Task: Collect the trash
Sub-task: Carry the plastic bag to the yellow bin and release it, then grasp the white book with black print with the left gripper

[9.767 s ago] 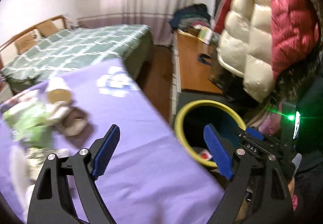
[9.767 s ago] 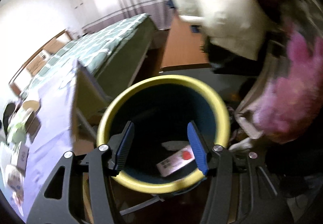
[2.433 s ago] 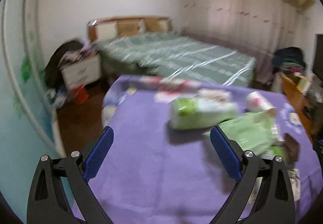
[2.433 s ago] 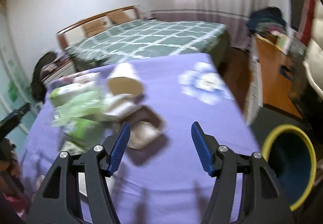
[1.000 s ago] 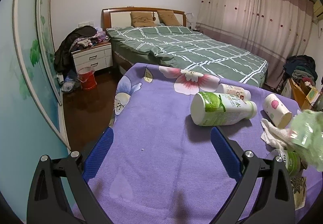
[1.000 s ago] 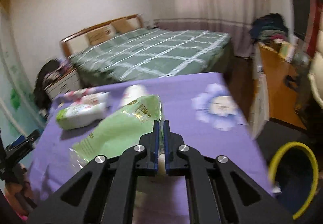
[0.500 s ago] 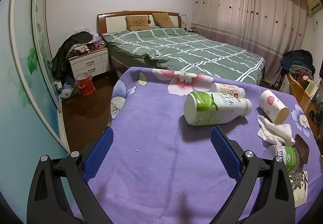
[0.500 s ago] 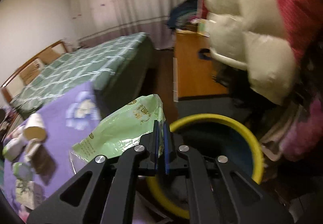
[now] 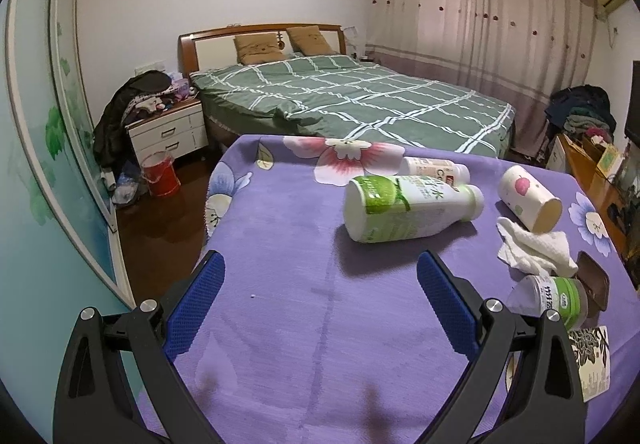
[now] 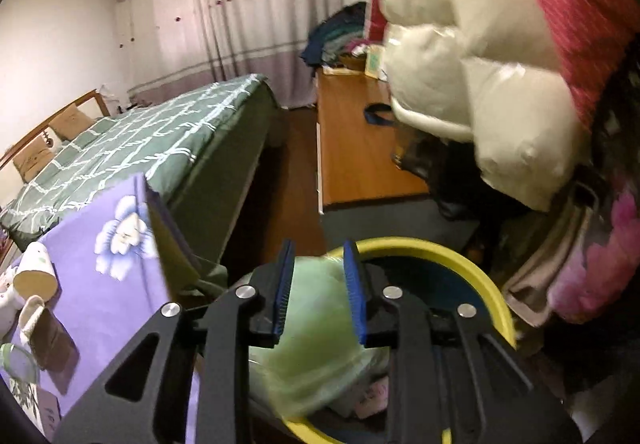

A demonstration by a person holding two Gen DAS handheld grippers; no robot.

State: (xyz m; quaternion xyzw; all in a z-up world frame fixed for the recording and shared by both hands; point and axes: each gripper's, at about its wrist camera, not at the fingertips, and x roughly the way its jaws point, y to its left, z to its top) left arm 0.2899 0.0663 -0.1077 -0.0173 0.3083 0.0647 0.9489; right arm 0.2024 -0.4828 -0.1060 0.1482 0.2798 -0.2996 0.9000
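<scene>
In the right wrist view my right gripper [image 10: 318, 256] hangs over a yellow-rimmed bin [image 10: 440, 248]. Its jaws are opening and the pads stand clear of a blurred green plastic bag [image 10: 316, 340], which is dropping between and below them into the bin. In the left wrist view my left gripper [image 9: 320, 268] is open over the purple flowered table [image 9: 280, 284], holding nothing. Ahead of it lie a large green-labelled bottle [image 9: 404, 213], a smaller white bottle [image 9: 436, 173], a paper cup [image 9: 528, 197], a crumpled tissue [image 9: 532, 246], a small green jar [image 9: 554, 298] and a brown lid [image 9: 596, 282].
A printed card [image 9: 592, 360] lies at the table's right edge. Beyond the table stands a green checked bed [image 9: 360, 99], with a nightstand [image 9: 168, 131] and a red bucket [image 9: 160, 173] to its left. A wooden desk [image 10: 360, 147] and a puffy jacket [image 10: 480, 83] crowd the bin.
The right gripper swung from the table to above the bin with the green bag pinched, then its jaws parted and the bag slid down. The left gripper's view barely shifted.
</scene>
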